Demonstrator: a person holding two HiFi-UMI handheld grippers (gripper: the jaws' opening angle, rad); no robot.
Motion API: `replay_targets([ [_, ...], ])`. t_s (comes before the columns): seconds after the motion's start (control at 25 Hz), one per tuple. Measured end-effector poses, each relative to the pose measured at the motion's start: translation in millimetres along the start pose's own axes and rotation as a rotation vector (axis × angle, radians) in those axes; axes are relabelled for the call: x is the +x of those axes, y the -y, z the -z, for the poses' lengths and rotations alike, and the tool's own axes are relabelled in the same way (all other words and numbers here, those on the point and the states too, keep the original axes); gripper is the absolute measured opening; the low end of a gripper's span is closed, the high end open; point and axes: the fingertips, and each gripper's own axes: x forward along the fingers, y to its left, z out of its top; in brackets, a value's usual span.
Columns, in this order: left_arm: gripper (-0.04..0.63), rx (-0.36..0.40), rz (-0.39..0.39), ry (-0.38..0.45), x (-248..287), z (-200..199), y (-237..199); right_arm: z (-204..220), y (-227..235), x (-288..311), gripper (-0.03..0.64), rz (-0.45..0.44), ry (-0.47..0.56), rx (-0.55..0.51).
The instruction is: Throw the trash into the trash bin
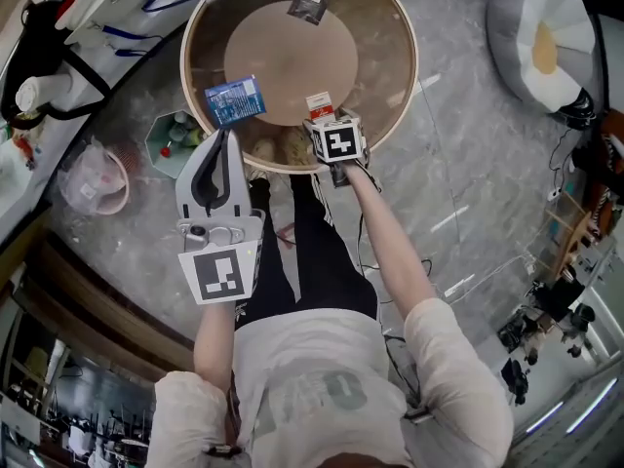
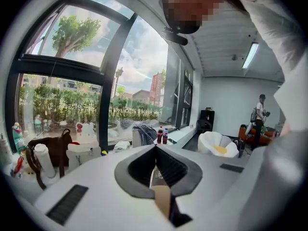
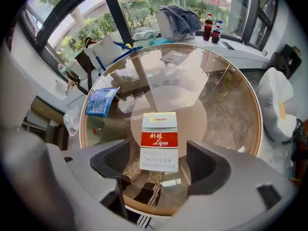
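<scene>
A red-and-white cigarette box lies flat on the round glass table, close to its near rim. My right gripper is open, one jaw on each side of the box and neither touching it; from the head view it sits right behind the box. A blue packet lies to the left and a dark wrapper at the far rim. My left gripper hovers off the table's near-left edge, shut and empty, aimed at the windows. A pinkish bin lined with a clear bag stands on the floor, left.
A hexagonal green holder with bottles stands between the bin and the table. A white counter with bags runs along the left. A white beanbag seat lies at the right. A person stands far back in the room.
</scene>
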Motion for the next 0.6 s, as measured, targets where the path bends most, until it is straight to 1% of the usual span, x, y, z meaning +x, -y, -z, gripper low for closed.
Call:
replay_targets([
  [0.12, 0.011, -0.008, -0.010, -0.014, -3, 8, -6, 7, 5, 13, 0.351, 0.033, -0.024, 0.006],
  [0.24, 0.011, -0.004, -0.017, -0.025, -7, 12, -11, 12, 10, 23, 0.351, 0.063, -0.040, 0.037],
  [0.36, 0.011, -0.003, -0.028, -0.031, -8, 14, -16, 13, 10, 24, 0.351, 0.067, -0.058, 0.043],
  [0.4, 0.011, 0.003, -0.031, -0.030, -9, 16, -17, 13, 9, 23, 0.344, 0.066, -0.065, 0.045],
  [0.44, 0.011, 0.007, -0.034, -0.029, -10, 17, -18, 13, 9, 22, 0.282, 0.066, -0.074, 0.053],
  [0.52, 0.011, 0.004, -0.040, -0.028, -11, 17, -18, 14, 12, 15, 0.279, 0.077, -0.096, 0.079],
  [0.6, 0.011, -0.002, -0.042, -0.023, -11, 15, -17, 12, 15, 9, 0.278, 0.084, -0.094, 0.095],
])
